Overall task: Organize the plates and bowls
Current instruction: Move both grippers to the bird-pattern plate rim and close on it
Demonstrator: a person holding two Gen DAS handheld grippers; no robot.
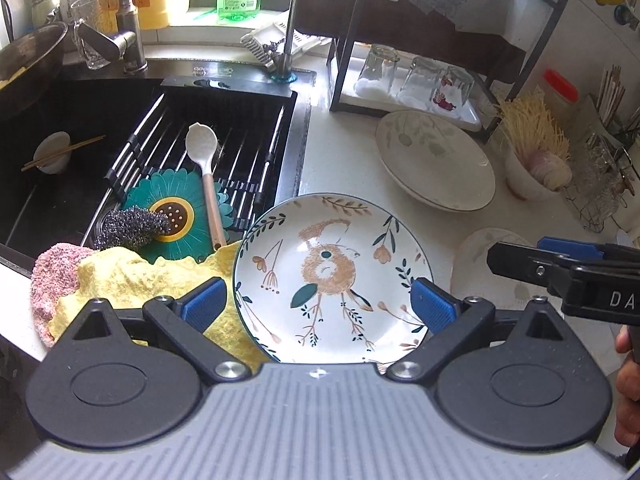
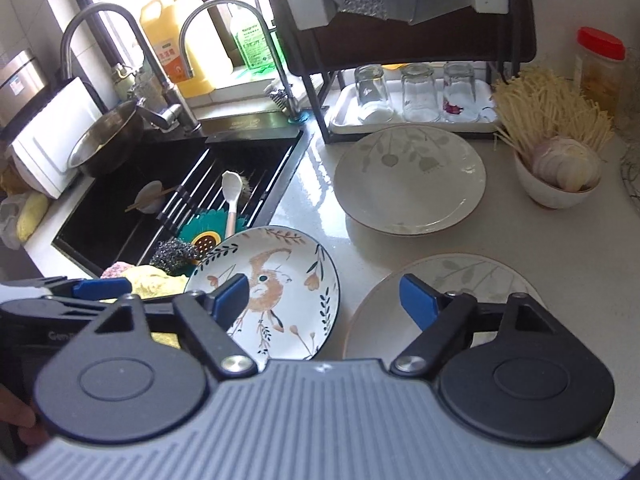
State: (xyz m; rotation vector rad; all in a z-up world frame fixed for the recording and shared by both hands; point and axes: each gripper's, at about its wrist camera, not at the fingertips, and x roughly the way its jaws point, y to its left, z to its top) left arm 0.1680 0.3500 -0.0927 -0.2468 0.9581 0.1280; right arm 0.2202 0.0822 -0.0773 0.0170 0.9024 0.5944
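A bird-patterned plate (image 1: 332, 276) lies on the white counter by the sink; it also shows in the right wrist view (image 2: 276, 284). My left gripper (image 1: 318, 304) is open above it, one finger over each side, empty. A leaf-patterned plate (image 1: 436, 160) sits further back near the rack, also in the right wrist view (image 2: 408, 184). A second leaf-patterned plate (image 2: 452, 292) lies at the front right; my right gripper (image 2: 324, 300) is open and empty above the gap between it and the bird plate. A small bowl (image 1: 54, 152) with chopsticks sits in the sink.
A black sink (image 1: 120, 128) holds a roll-up rack, a white spoon (image 1: 204, 160), a steel scourer and a green flower mat. Yellow and pink cloths (image 1: 132, 280) lie on its front edge. A dish rack (image 2: 416, 100) holds three upturned glasses. A bowl of garlic (image 2: 560, 180) stands at the right.
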